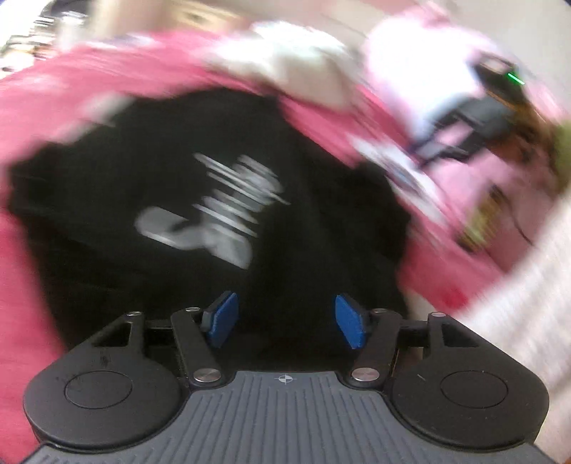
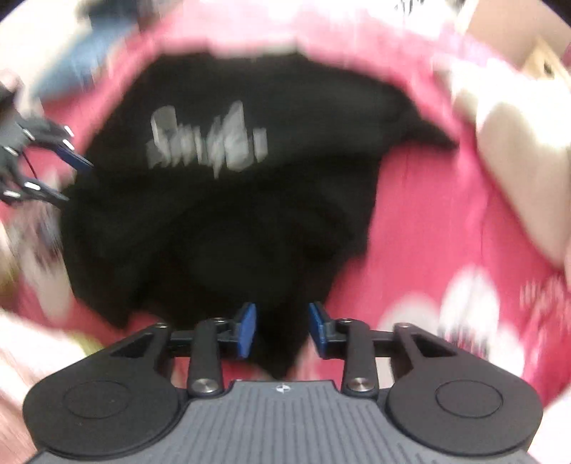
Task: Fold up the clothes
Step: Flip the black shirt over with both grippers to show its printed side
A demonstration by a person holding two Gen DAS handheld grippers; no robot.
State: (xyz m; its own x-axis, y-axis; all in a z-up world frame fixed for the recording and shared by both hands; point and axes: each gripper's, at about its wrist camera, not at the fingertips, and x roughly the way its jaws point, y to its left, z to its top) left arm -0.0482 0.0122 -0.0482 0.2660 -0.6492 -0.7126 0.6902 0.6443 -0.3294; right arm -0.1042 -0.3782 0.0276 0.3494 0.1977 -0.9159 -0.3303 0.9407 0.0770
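left tongs (image 1: 283, 319) spread apart, low over black shirt (image 1: 200, 200) | right tongs (image 2: 282, 330) parted, shirt hem between, ungripped | pink cover (image 2: 446, 214) beneath

We see a home here, most likely a bedroom, though both views are blurred. A pink printed sheet (image 2: 446, 221) covers a soft surface that looks like a bed, and a black T-shirt (image 2: 232, 214) with a pale print lies spread on it, with cream clothes (image 1: 303, 67) and a pale pink garment (image 1: 410, 71) near it. Behind the bed we can make out a plain light wall (image 1: 535, 32), and we cannot tell any furniture.
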